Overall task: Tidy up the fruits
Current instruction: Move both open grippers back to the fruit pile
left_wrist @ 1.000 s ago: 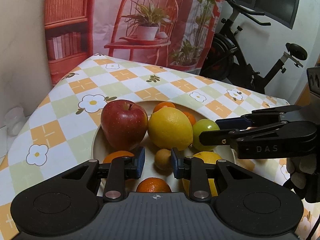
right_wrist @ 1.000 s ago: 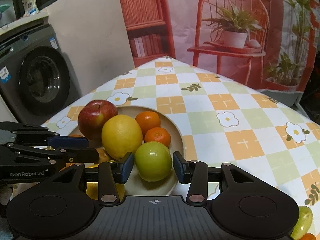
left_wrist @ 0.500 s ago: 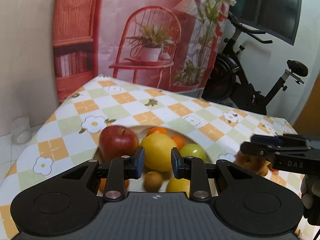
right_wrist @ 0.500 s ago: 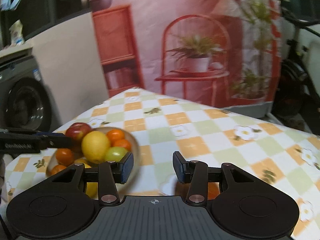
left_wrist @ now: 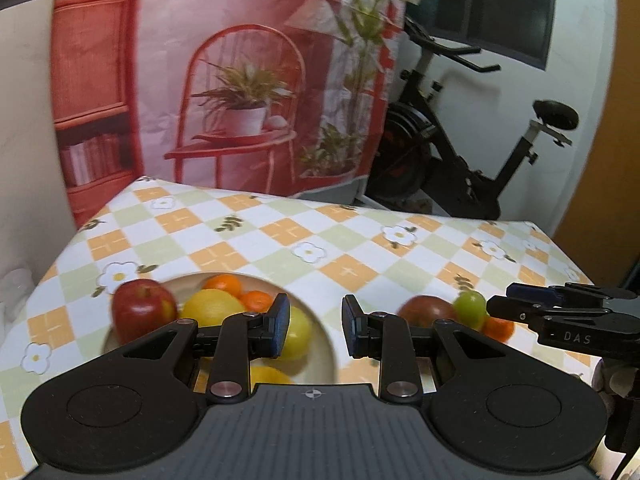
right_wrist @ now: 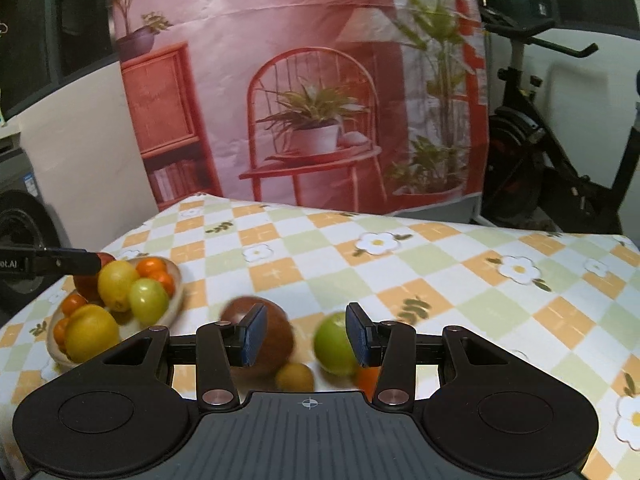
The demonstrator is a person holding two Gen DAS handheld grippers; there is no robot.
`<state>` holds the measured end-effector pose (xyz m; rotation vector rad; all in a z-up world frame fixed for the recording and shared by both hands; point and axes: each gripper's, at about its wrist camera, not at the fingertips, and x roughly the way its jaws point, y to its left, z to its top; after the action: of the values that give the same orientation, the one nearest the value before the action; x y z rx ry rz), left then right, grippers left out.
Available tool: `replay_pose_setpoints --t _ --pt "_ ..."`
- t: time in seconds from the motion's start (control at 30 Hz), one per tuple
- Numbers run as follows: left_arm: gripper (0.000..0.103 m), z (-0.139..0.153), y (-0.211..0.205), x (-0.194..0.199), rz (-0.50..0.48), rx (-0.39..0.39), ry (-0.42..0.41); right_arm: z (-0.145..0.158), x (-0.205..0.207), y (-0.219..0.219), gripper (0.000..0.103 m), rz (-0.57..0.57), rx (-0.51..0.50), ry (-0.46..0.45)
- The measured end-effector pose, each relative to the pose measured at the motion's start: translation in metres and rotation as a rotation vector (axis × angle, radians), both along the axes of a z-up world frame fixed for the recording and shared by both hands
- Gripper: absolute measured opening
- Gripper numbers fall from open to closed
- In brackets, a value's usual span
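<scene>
Right gripper [right_wrist: 306, 338]: jaws narrowly parted, nothing held, above loose fruit near the table [right_wrist: 440, 280] front edge. Left gripper [left_wrist: 316, 330]: likewise. Risk: green fruit [right_wrist: 334, 346] is nudged off.

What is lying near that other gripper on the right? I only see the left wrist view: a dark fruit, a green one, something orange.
Observer: The right wrist view adds a small tan fruit on the tablecloth, in front of the dark red apple and the green fruit.
Operator: Is anything held?
Observer: No. The right gripper has its jaws apart, with nothing between the pads.
Operator: Anything further left?
Observer: A washing machine stands beyond the table's left edge.
</scene>
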<state>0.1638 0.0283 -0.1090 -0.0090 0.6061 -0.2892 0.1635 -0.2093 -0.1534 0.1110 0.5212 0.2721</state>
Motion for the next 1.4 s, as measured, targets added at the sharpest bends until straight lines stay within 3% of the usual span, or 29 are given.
replay_pose_setpoints --t 0.23,0.73,1.03,1.4 --pt "0.030 -0.007 -0.024 0.002 -0.039 0.002 0.017 -0.016 -0.007 -0.024 0.040 -0.029 -0.007 0.012" --pt "0.030 -0.032 -0.076 -0.003 -0.192 0.066 0.066 -0.038 0.008 -0.041 0.040 0.030 -0.026 0.027" --pt "0.030 -0.048 -0.092 0.001 -0.221 0.066 0.133 -0.047 0.016 -0.042 0.036 0.053 -0.022 0.067" --pt "0.030 -0.063 -0.112 0.013 -0.222 0.031 0.209 -0.045 -0.001 -0.050 0.035 0.090 -0.010 0.047"
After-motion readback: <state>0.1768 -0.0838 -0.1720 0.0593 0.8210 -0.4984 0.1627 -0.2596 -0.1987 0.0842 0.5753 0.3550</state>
